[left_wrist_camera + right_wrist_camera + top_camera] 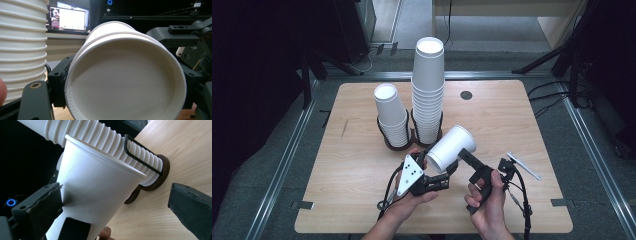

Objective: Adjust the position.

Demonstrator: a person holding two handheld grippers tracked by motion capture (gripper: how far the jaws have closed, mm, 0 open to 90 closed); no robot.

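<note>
Paper cup [451,148], white and tipped on its side, hangs above the near middle of the wooden table [362,165], its open mouth turned toward me and its base pointing up toward the far right. In my left gripper view the mouth faces the camera so closely that I look straight down onto the inside of the base [125,82]; I can see a second rim just behind the first, so it may be two cups nested, though I cannot be sure.

My left gripper [432,172] has its jaws drawn nearly together on the cup's wall at the rim. My right gripper [467,157] comes in from the right beside the cup; in its own view one jaw, with a ragged black pad, lies against the cup's side [97,195], while the other jaw stands well apart over bare wood, so that gripper is open and has no hold.

Just behind the cup, toward the far edge, stands the dark two-ring holder [399,142]. Its left ring carries a short stack of cups [389,112], and its right ring carries a tall stack [428,90]. The tall stack rises at the left of my left gripper view [22,50], very near the held cup. A small white strip [523,166] lies near the table's right edge, and a round dark grommet [466,95] sits near the far edge.
</note>
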